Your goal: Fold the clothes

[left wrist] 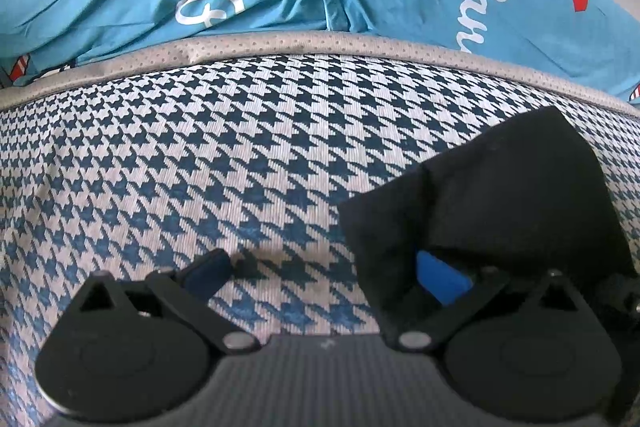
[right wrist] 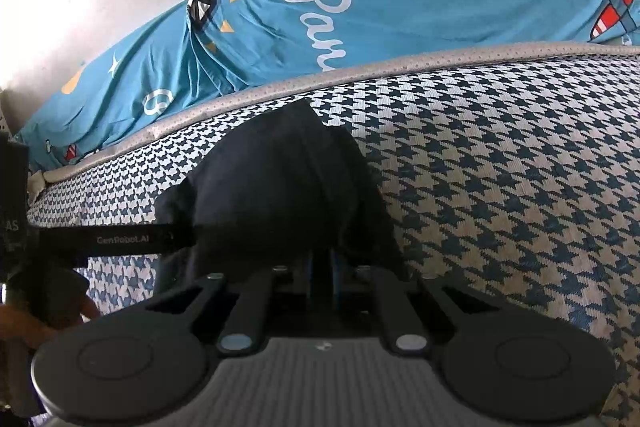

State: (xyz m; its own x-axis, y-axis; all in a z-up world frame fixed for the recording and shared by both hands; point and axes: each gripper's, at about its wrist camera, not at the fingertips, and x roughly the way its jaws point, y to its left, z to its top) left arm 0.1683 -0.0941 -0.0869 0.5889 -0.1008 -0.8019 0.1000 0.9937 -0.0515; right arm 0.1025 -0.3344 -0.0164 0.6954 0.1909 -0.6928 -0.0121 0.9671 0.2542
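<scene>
Fold barely begun: black garment (right wrist: 280, 179) bunched on houndstooth mat (right wrist: 500, 187). Right gripper (right wrist: 320, 263) clamped on garment; left gripper (left wrist: 324, 271) wide open, holding nothing.

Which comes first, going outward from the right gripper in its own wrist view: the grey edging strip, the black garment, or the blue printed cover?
1. Black garment: pinched in the shut right gripper, centre of view.
2. Grey edging strip: beyond the garment, bordering the houndstooth surface.
3. Blue printed cover: farthest, behind the strip against the wall.
</scene>
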